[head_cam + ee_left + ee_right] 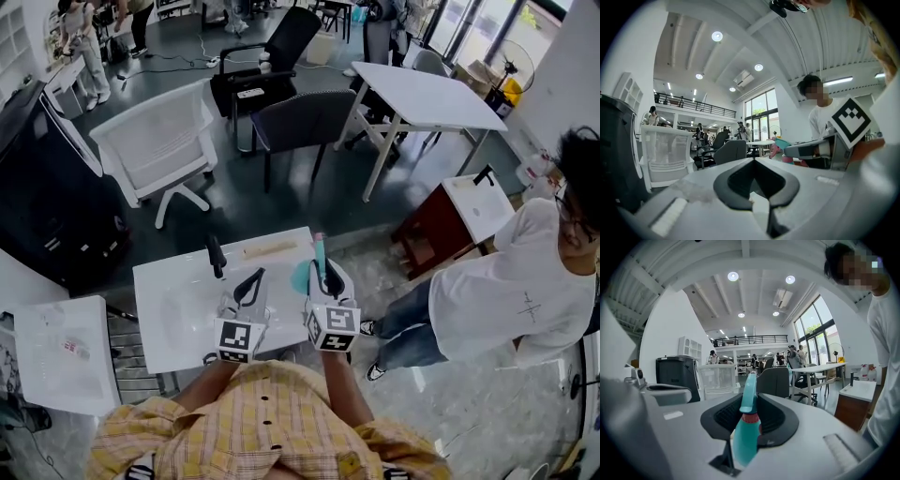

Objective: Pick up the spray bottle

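The spray bottle (304, 276) is teal with a red collar, and its nozzle points away from me. My right gripper (324, 274) is shut on it and holds it above the white table (173, 291). In the right gripper view the bottle (745, 427) stands between the dark pads (780, 420), its neck rising out of my right gripper (750, 414). My left gripper (248, 286) hovers just to the left, open, with nothing between its jaws. The left gripper view shows my left gripper (754, 180) empty, and the bottle (782, 143) off to the right.
A black tool (216, 255) and a pale flat strip (269, 249) lie at the table's far edge. A person in a white shirt (506, 295) stands close at the right. A small white side table (56, 352) is at the left, chairs (159, 141) beyond.
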The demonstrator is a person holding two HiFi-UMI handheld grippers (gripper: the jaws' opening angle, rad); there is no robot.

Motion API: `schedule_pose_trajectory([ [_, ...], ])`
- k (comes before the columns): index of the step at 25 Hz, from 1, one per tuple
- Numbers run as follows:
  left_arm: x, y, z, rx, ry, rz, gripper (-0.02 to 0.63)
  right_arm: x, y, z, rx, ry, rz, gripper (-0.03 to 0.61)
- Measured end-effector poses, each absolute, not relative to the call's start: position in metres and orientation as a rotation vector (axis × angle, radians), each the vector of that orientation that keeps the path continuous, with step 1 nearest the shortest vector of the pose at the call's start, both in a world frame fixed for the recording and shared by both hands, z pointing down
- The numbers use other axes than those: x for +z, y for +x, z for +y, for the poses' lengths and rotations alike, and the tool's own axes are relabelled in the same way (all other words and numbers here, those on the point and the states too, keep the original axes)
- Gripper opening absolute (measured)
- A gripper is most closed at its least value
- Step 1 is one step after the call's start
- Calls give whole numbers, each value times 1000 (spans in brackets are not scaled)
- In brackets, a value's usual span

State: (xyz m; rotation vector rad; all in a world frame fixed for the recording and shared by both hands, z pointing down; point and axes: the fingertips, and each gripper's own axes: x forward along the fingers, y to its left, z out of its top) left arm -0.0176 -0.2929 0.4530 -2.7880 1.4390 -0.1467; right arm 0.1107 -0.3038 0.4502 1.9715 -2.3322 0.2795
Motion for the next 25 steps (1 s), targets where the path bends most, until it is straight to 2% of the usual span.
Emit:
schedule_pose_trajectory([
  [25, 446, -14, -287, -117, -2798, 1359, -2, 438, 118, -279, 215, 2041, -2304, 94],
])
